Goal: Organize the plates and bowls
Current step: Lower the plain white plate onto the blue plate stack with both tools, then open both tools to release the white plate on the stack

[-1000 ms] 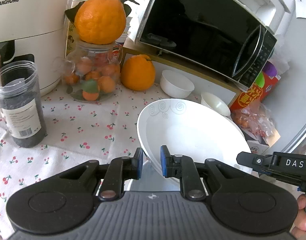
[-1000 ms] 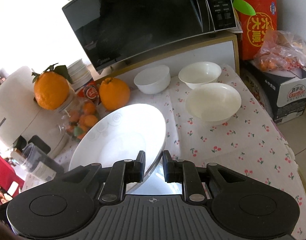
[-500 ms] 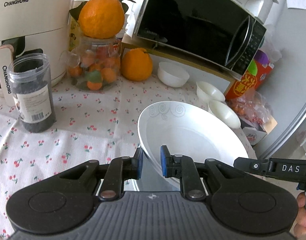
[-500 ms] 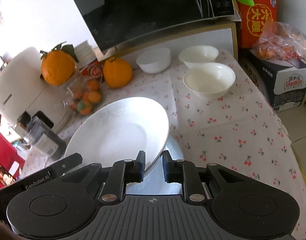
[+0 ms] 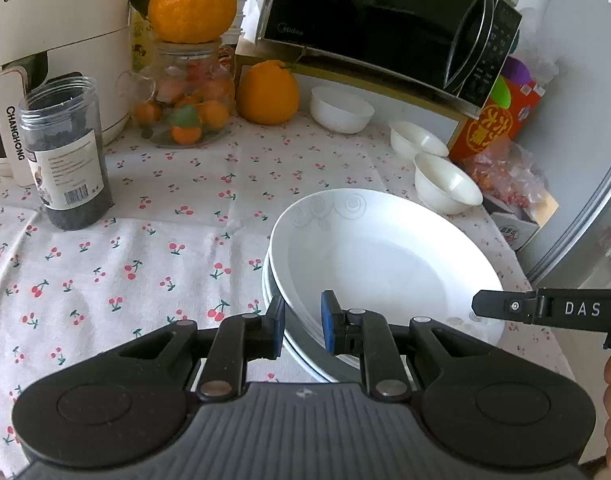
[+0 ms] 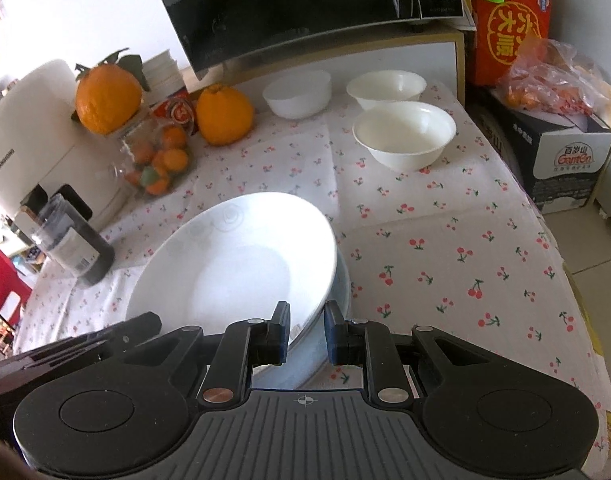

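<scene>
A white deep plate with a faint swirl pattern is carried by its rim from two sides. My left gripper is shut on its near-left rim. My right gripper is shut on the opposite rim of the same plate. The plate tilts slightly and sits just over a second white plate, whose rim shows beneath it; I cannot tell if they touch. Three small white bowls stand on the cherry-print cloth near the microwave shelf.
A dark-filled jar, a glass jar of small oranges and a large orange stand at the back left by a white air fryer. A microwave overhangs the back. A carton sits off the table's right edge.
Both grippers have drawn back from the microwave and sunk a little with the plate. A second plate's rim has come into view under it.
</scene>
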